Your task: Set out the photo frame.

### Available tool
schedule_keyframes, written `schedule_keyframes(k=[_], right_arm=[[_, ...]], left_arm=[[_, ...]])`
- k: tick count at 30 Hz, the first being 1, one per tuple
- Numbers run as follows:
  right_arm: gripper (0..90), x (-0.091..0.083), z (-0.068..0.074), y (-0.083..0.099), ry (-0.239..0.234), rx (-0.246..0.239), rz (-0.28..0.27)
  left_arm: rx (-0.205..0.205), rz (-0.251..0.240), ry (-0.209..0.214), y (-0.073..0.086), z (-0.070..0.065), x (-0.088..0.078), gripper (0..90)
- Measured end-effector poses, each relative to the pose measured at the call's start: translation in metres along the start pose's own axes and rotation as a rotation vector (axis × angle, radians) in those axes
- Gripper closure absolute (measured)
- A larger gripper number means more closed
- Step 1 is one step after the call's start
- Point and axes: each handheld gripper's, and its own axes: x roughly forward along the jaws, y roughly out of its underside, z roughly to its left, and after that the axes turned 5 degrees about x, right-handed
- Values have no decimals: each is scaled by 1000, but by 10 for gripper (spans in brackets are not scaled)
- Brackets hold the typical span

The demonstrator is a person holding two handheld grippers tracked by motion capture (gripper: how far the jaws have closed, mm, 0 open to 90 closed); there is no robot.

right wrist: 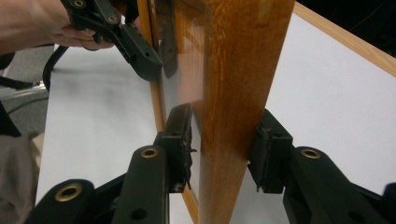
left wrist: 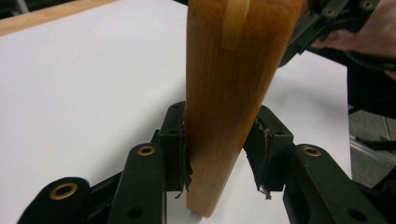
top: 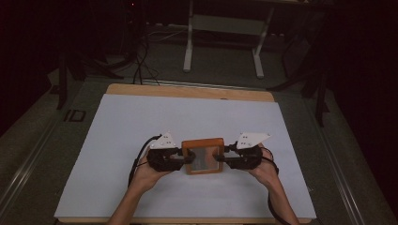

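Note:
A small wooden picture frame (top: 202, 156) with a glass front sits between my two grippers, low over the white sheet (top: 187, 117). My left gripper (top: 187, 158) is shut on the frame's left edge. In the left gripper view both pads press the wood (left wrist: 229, 93), and the right gripper (left wrist: 317, 23) shows at the far end. My right gripper (top: 220, 158) grips the frame's right edge. In the right gripper view its pads sit against the glass side and the back of the frame (right wrist: 238, 93), with the left gripper (right wrist: 135, 46) beyond. A hand holds each gripper.
The white sheet covers a wooden table whose bare rim (top: 187, 91) shows at the back. Behind it on the dark floor stand a white table base (top: 225, 28) and loose cables (top: 141, 61). A cable trails from each gripper toward the front edge.

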Motion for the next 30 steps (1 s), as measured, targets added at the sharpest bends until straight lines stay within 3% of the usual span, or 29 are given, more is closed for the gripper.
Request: schedule_keyframes(k=[15,30], right_arm=[[630,30,8,-1,-40,112,-34],[619,40,2,5,-52,200,-36]], left_arm=[[-97,-68,-30,13,12,-28,601],[-162,-61,-42,17,19,-26,600]])
